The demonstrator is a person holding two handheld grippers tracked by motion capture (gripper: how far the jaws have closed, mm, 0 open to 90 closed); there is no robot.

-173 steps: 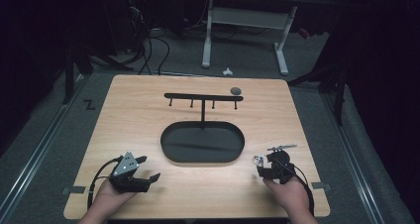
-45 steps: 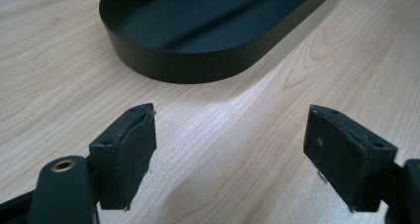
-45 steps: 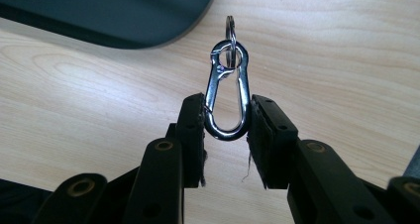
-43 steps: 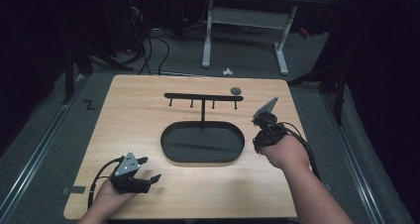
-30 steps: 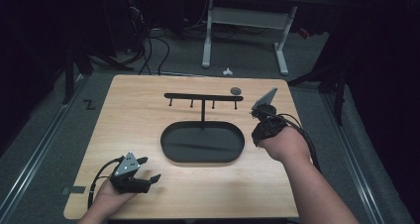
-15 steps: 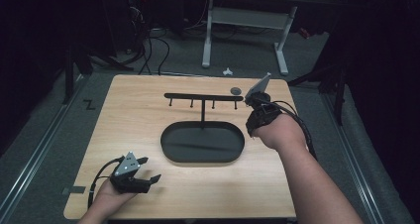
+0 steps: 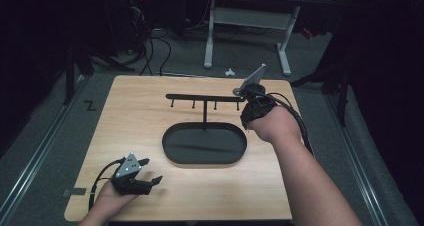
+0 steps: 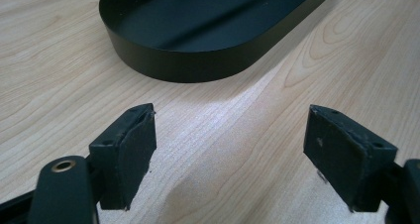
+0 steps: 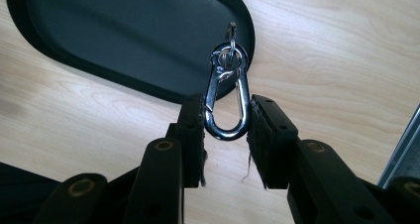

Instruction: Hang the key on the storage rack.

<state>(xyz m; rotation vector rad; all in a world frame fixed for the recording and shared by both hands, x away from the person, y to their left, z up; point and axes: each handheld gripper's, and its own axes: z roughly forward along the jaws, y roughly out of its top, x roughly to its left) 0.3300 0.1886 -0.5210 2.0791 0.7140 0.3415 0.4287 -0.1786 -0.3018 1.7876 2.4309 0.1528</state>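
Carabiner [image 9: 226, 96] between right claw [image 9: 225, 135] pads, up close

The bench [image 7: 145, 121] has a light wood top with rounded corners. Under it lies a grey floor [image 7: 45, 151], and a metal rail [image 7: 35, 158] runs along the floor on the left. Behind the bench stands another table with white legs [image 7: 247, 28]. Black cables [image 7: 150, 48] lie on the floor near it. The room around is very dark.
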